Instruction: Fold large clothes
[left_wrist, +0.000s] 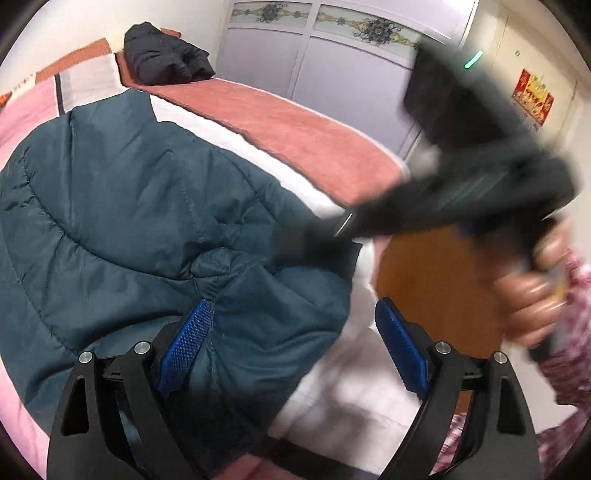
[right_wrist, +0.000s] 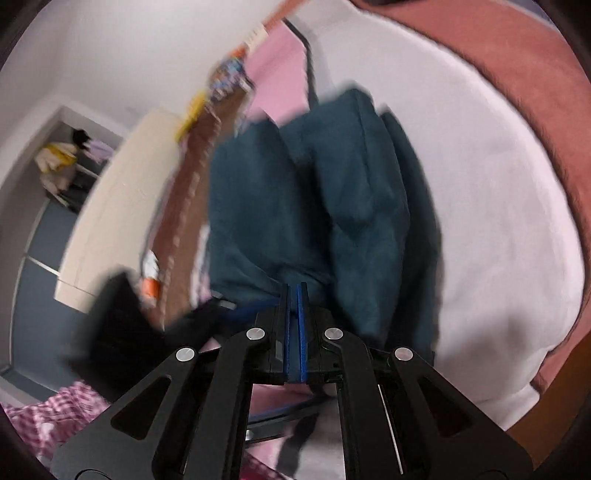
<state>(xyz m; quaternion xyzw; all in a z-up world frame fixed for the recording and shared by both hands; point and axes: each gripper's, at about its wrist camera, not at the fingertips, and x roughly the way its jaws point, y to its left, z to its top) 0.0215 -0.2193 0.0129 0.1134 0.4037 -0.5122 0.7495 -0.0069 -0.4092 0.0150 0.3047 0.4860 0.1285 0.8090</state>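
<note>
A dark teal padded jacket lies spread on the bed, its near edge bunched into folds. My left gripper hovers over that near edge with its blue pads wide apart; jacket fabric lies under the left pad and nothing is pinched. The right gripper, blurred and held by a person's hand, reaches in from the right onto the bunched fabric. In the right wrist view, my right gripper has its pads together on a fold of the jacket, which stretches away from it.
The bed carries a white sheet, a rust-coloured blanket and a pink cover. A heap of dark clothes sits at the far end. Wardrobe doors stand behind. A wooden bed frame shows at right.
</note>
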